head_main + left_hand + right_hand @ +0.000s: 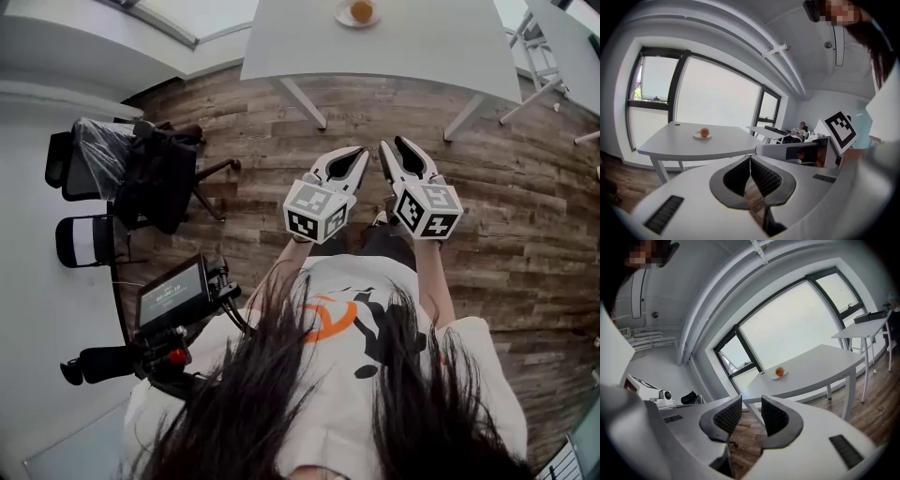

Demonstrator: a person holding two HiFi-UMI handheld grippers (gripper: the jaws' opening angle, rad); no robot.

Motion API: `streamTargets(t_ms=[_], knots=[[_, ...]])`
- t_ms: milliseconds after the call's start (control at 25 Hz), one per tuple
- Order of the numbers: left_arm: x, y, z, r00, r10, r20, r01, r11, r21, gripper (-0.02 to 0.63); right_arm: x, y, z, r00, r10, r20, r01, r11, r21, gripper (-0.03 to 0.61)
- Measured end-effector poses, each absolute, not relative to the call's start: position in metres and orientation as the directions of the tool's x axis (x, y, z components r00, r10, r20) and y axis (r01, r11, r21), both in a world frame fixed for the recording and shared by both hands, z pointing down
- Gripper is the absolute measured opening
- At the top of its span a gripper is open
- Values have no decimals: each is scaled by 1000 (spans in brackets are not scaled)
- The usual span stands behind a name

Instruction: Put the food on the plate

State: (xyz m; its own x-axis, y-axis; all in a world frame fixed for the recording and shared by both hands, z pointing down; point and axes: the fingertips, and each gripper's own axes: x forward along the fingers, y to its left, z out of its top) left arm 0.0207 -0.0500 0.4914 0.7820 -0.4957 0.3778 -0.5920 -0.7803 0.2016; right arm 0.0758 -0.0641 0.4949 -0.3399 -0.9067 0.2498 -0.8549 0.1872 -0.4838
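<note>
A small orange round food lies on a little white plate at the far edge of a white table. The food also shows far ahead in the left gripper view, and the food on the plate in the right gripper view. Both grippers hang side by side over the wooden floor, well short of the table. My left gripper is shut with its tips touching, holding nothing. My right gripper has a narrow gap between its jaws, with nothing in it.
Black office chairs stand at the left by a white desk. A camera rig with a screen sits at my lower left. A second white table and its legs stand at the right. The table's slanted legs stand ahead.
</note>
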Motion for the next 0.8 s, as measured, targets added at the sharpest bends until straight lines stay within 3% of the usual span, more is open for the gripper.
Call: streamTargets(t_ms=[360, 800], knots=[[6, -41, 501, 774, -489, 401, -593, -783, 190, 6, 68, -54, 507, -328, -908, 260, -847, 161, -506, 137], [-114, 21, 485, 785, -513, 347, -598, -774, 208, 6, -57, 20, 485, -333, -905, 264, -866, 183, -466, 137]])
